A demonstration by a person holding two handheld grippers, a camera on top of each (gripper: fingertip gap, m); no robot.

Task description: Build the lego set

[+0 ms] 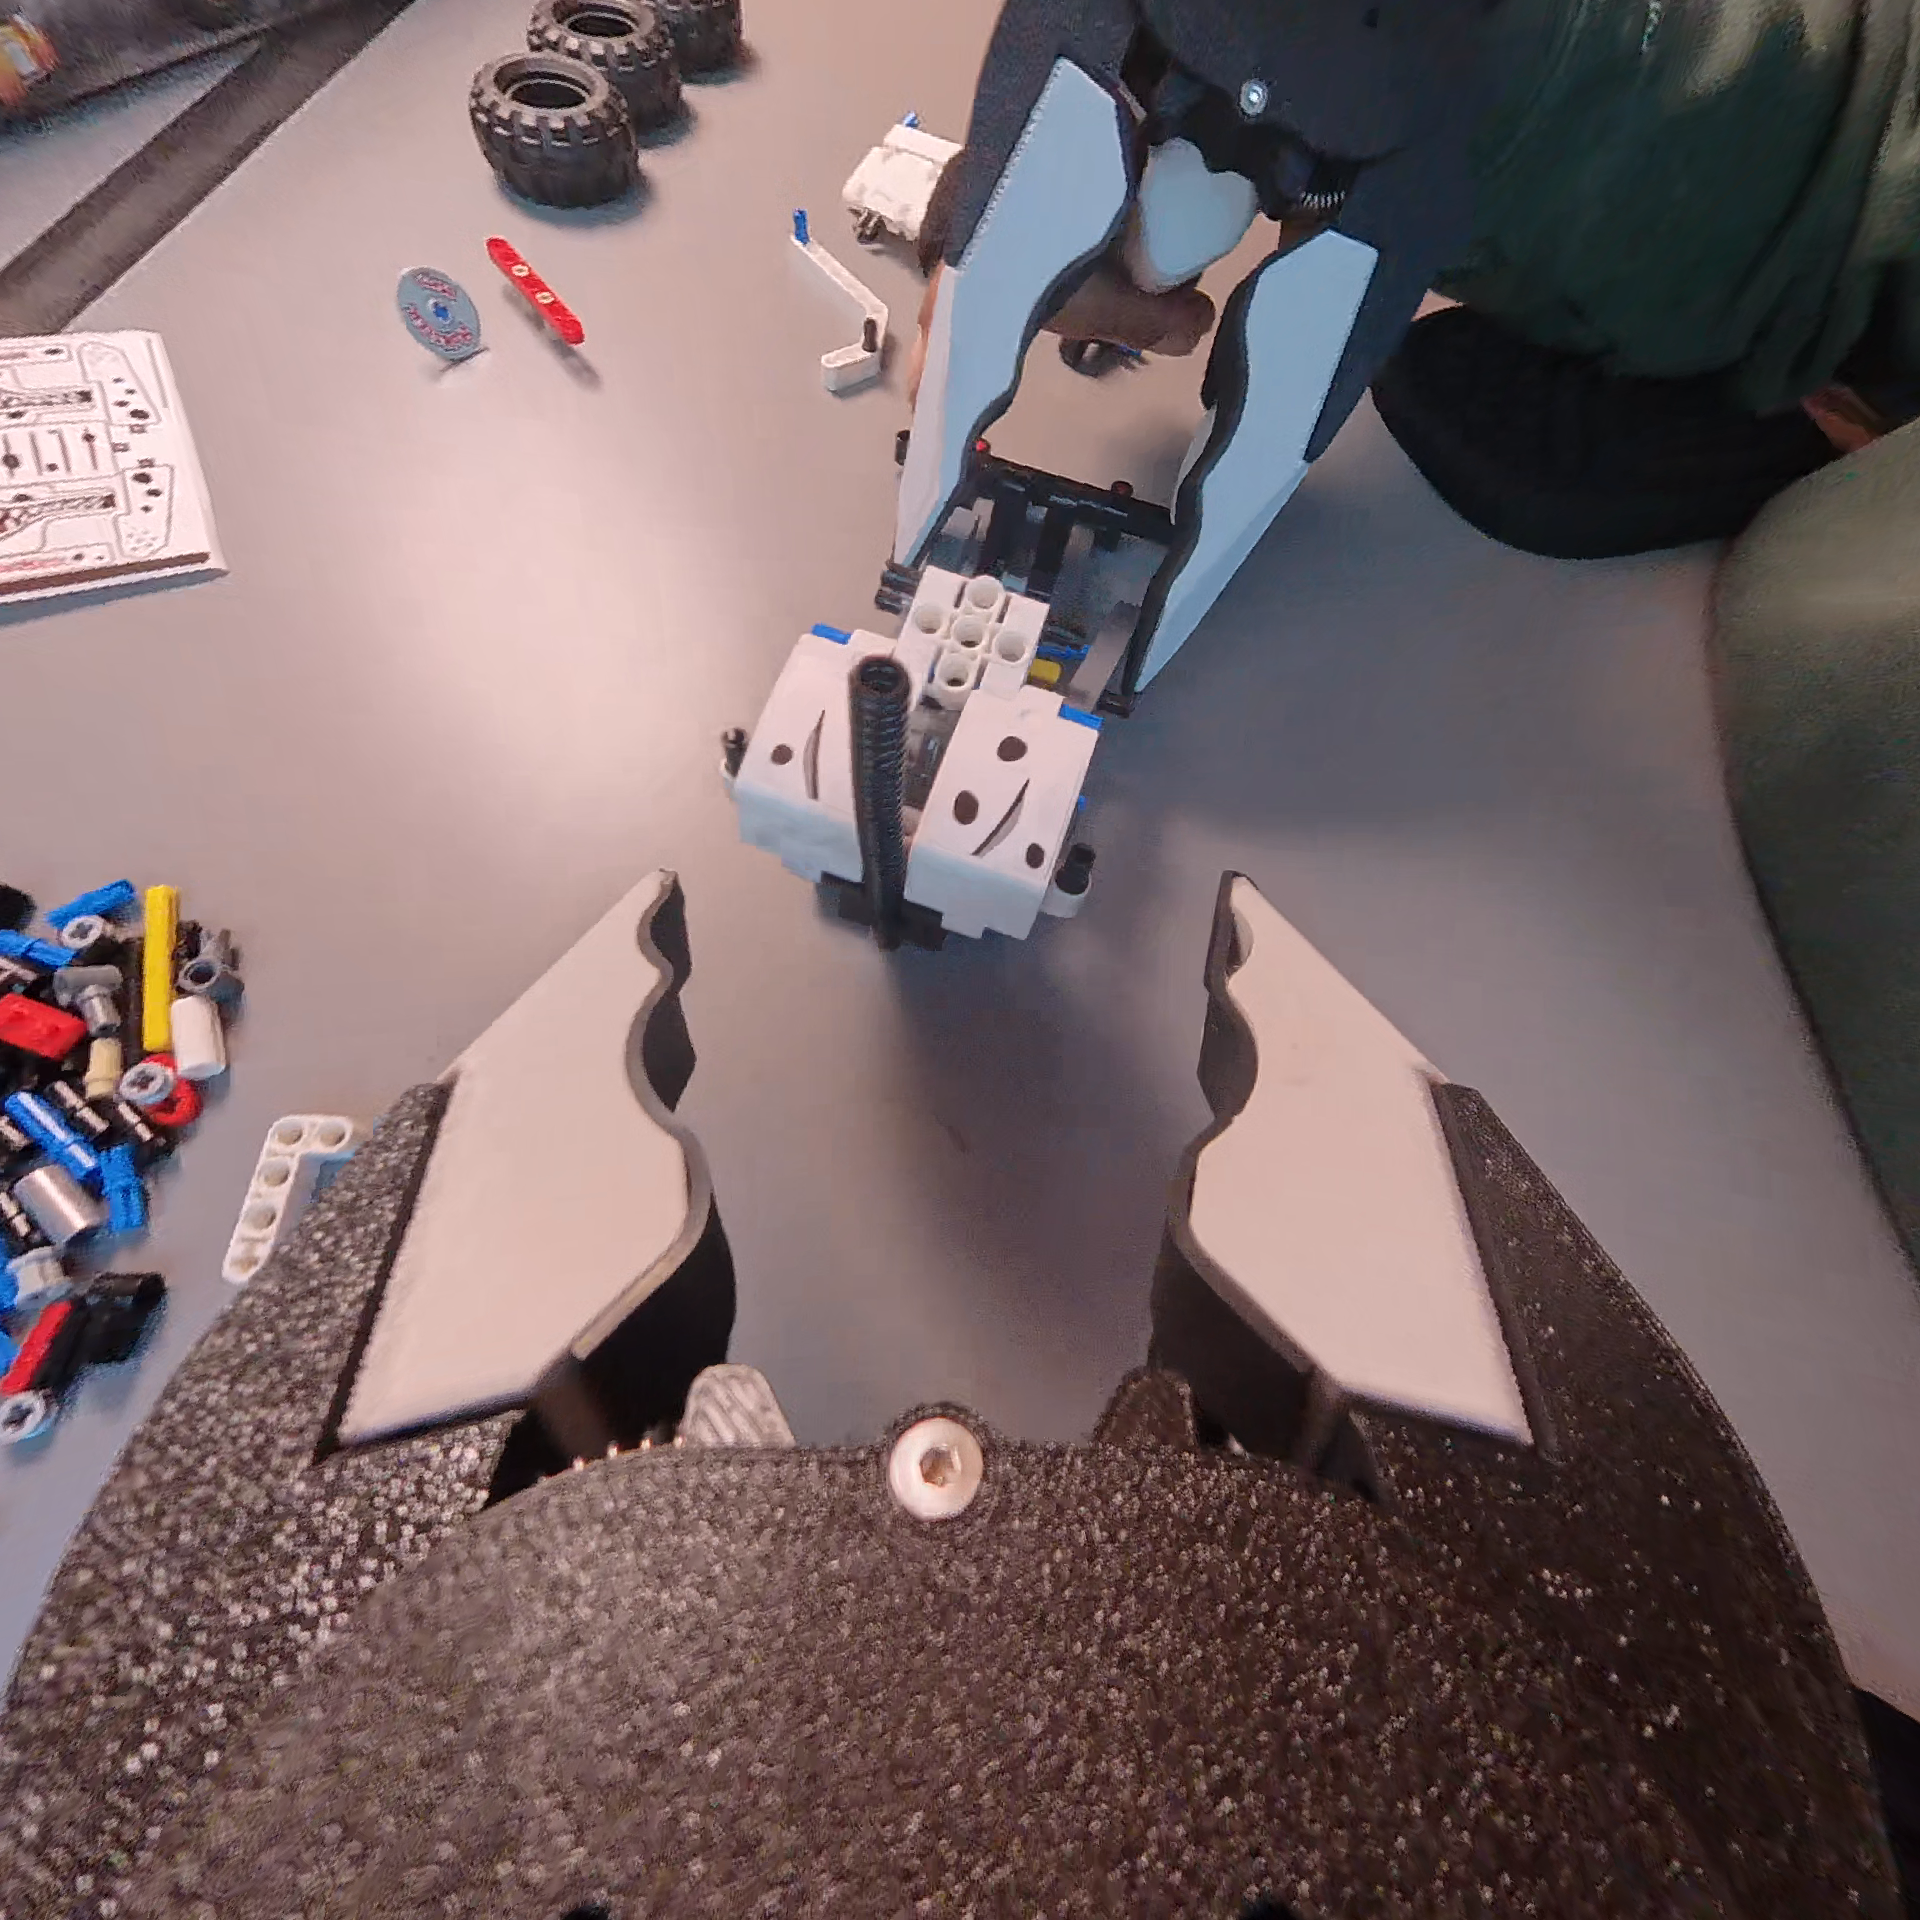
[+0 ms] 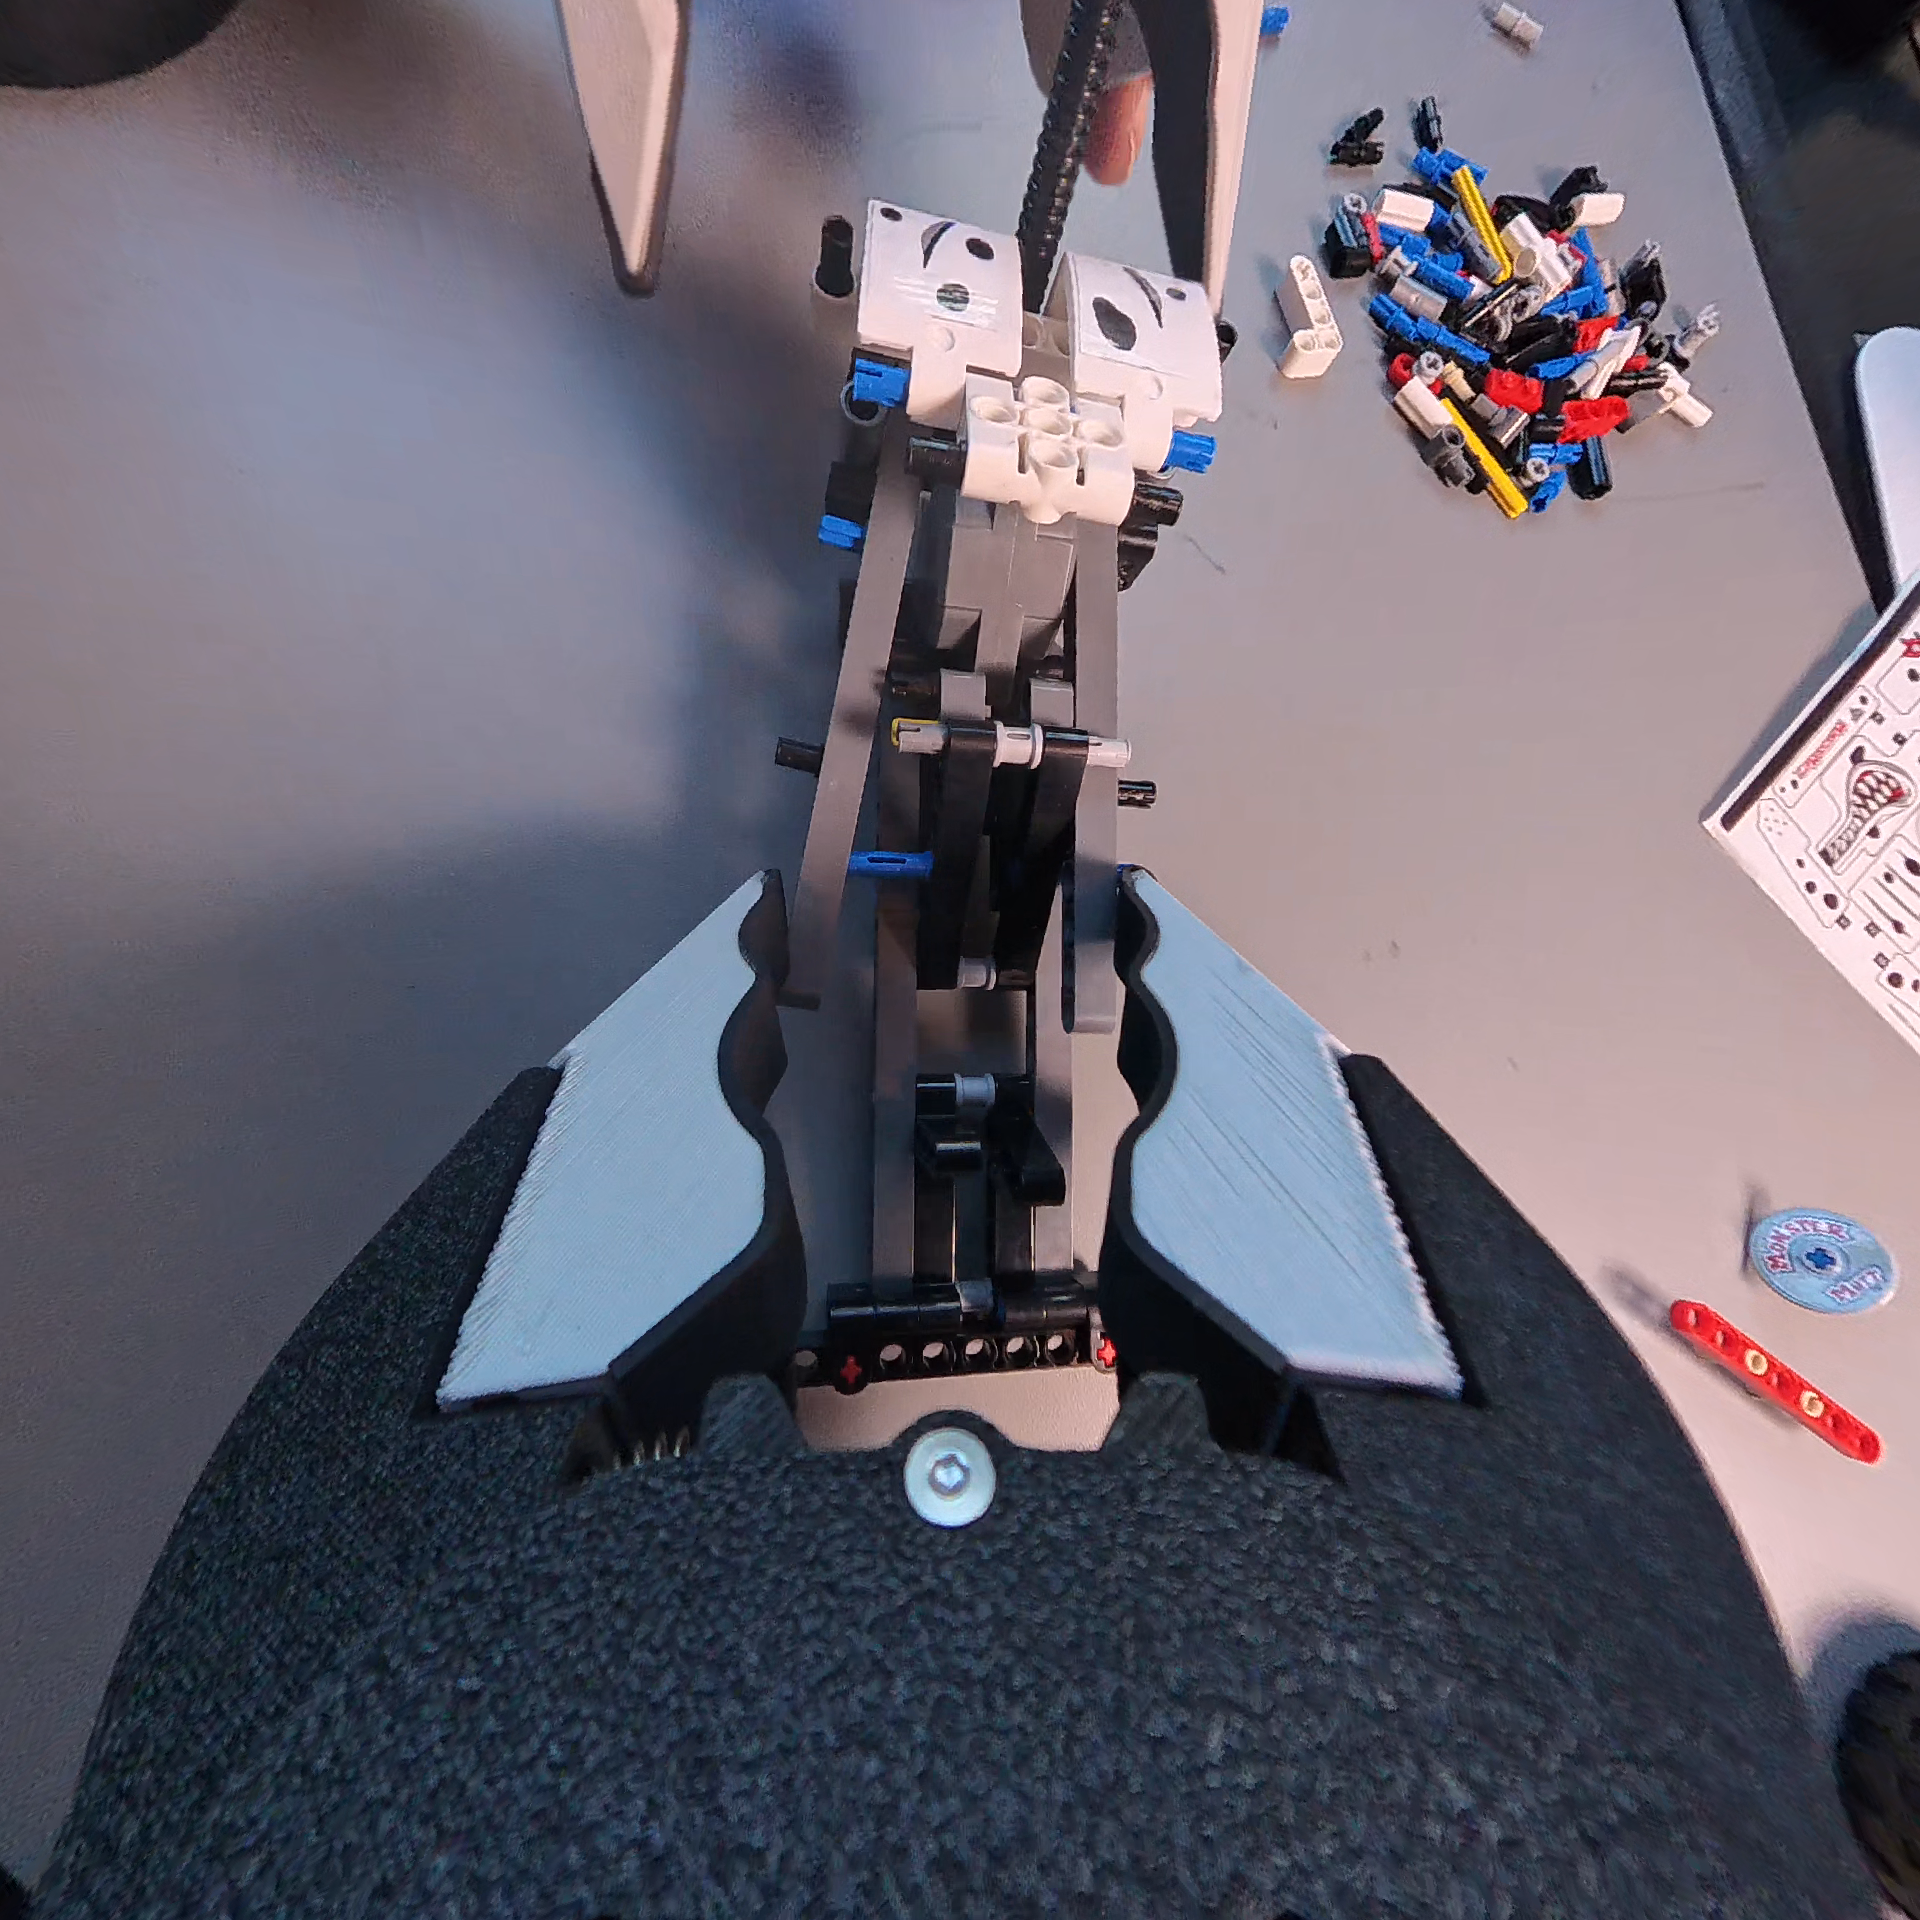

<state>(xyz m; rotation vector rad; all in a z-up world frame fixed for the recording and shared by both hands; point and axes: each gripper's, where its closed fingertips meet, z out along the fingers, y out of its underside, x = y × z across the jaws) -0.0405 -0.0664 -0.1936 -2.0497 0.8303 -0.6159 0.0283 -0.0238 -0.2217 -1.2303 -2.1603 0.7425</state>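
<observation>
The lego chassis (image 1: 997,790) is a long grey and black frame with two white panels at one end; it lies on the grey table (image 1: 520,675). A black ribbed hose (image 1: 878,790) stands up between the white panels. My left gripper (image 1: 951,894) is open and empty, just short of the panel end. My right gripper (image 2: 948,883) is shut on the chassis (image 2: 987,727) at its rear, with the frame between both fingers. It also shows in the left wrist view (image 1: 1034,613). In the right wrist view the hose (image 2: 1049,156) rises between the left gripper's fingers (image 2: 634,135).
A pile of small parts (image 1: 94,1091) (image 2: 1496,312) and a white L-beam (image 1: 275,1184) lie by the left gripper. Farther off lie a sticker sheet (image 1: 83,457), a red beam (image 1: 535,291), a grey disc (image 1: 438,312), black tyres (image 1: 561,114) and white pieces (image 1: 847,301). A person's green sleeve (image 1: 1662,208) is behind. Left tips to right tips: about 10 cm. My right tips are roughly 20 cm from the grey disc (image 1: 438,312). It turns up in the right wrist view (image 2: 1817,1250) as well.
</observation>
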